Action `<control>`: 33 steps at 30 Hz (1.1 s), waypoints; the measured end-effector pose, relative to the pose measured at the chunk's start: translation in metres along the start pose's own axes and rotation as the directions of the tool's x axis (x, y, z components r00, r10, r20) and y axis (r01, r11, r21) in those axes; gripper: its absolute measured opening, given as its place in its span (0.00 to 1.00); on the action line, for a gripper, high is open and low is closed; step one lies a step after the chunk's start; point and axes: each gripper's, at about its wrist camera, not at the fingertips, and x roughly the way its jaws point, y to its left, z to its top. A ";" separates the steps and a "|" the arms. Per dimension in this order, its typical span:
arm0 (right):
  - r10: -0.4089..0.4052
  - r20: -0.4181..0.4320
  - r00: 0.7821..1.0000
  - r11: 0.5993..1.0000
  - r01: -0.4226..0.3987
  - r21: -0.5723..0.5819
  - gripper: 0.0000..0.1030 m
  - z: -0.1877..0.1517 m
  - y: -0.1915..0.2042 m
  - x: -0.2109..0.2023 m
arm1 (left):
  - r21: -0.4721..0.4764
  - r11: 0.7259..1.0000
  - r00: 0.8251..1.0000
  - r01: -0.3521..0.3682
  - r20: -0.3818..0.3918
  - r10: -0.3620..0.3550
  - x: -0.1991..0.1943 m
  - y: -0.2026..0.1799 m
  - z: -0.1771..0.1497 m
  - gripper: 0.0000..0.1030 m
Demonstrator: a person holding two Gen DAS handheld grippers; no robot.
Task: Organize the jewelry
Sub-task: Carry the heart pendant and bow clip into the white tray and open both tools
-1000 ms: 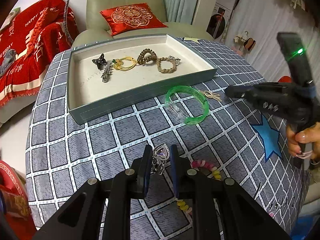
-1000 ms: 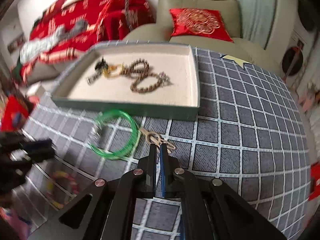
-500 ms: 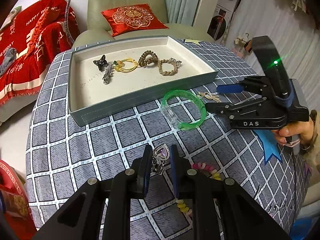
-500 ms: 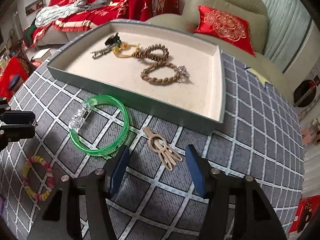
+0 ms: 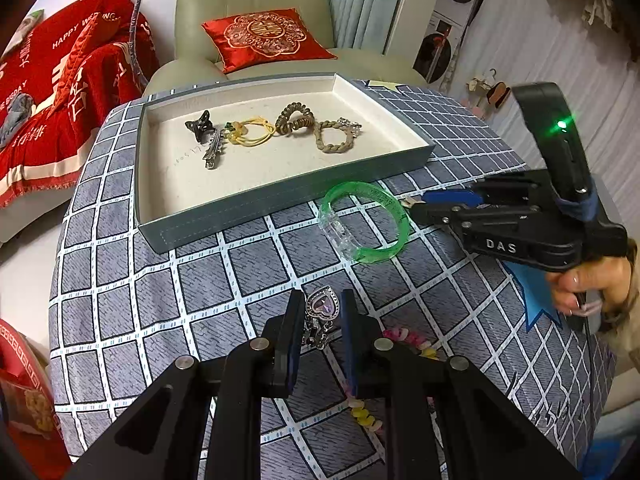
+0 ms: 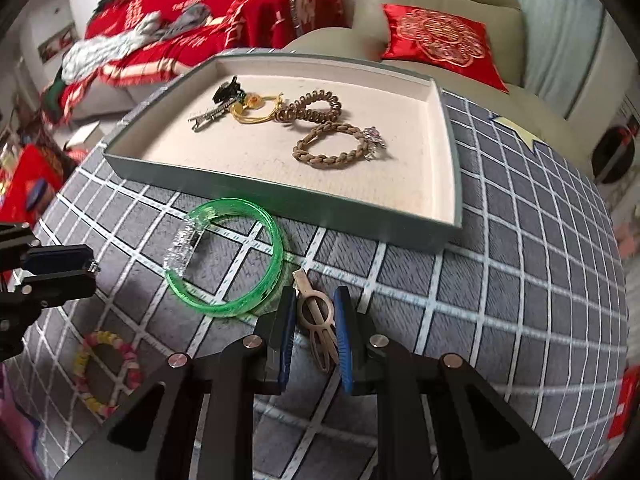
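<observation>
My left gripper (image 5: 321, 312) is shut on a heart-shaped purple-stone clip (image 5: 322, 306), held just above the checked cloth. In the right wrist view my right gripper (image 6: 316, 320) has a beige hair clip (image 6: 316, 312) between its fingers. Its jaws are closing and the pads touch the clip's ring, which lies on the cloth. A green bangle (image 6: 276, 252) lies just left of it, in front of the grey tray (image 6: 280, 196). From the left wrist view the right gripper (image 5: 424, 204) reaches in beside the bangle (image 5: 403, 224).
The tray (image 5: 280, 200) holds a dark claw clip (image 5: 200, 126), a yellow tie (image 5: 252, 132), a coil tie (image 5: 296, 118) and a braided tie (image 5: 332, 138). A pastel bead bracelet (image 6: 104, 337) lies near the left gripper (image 6: 90, 274). An armchair stands behind the table.
The right gripper came in low over the beige clip, opened wide, then narrowed round it. The left gripper kept still with the heart clip.
</observation>
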 end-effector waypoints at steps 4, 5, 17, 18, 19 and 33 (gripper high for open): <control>0.003 0.023 1.000 0.999 -0.004 0.050 0.20 -0.001 -0.001 -0.015 | -0.002 1.000 1.000 0.007 0.014 -0.007 -0.006 0.000 0.002 0.33; 0.008 0.032 0.999 0.998 -0.010 0.068 0.20 -0.001 -0.003 -0.019 | -0.001 1.000 1.000 0.007 0.017 -0.007 -0.008 0.000 0.003 0.33; 0.060 0.139 0.988 0.960 -0.095 0.261 0.20 0.036 -0.018 -0.058 | -0.018 1.000 0.994 0.001 0.107 0.001 -0.027 0.011 0.036 0.33; 0.055 0.142 0.988 0.960 -0.091 0.263 0.20 0.041 -0.018 -0.059 | -0.019 1.000 0.993 -0.005 0.117 0.007 -0.028 0.013 0.042 0.33; 0.050 0.143 0.988 0.960 -0.087 0.265 0.20 0.045 -0.018 -0.058 | -0.022 1.000 0.992 -0.012 0.125 0.015 -0.028 0.016 0.048 0.33; 0.056 0.130 0.990 0.905 -0.105 0.413 0.20 0.106 -0.052 -0.011 | -0.084 0.991 0.986 -0.103 0.119 0.113 0.021 0.054 0.124 0.33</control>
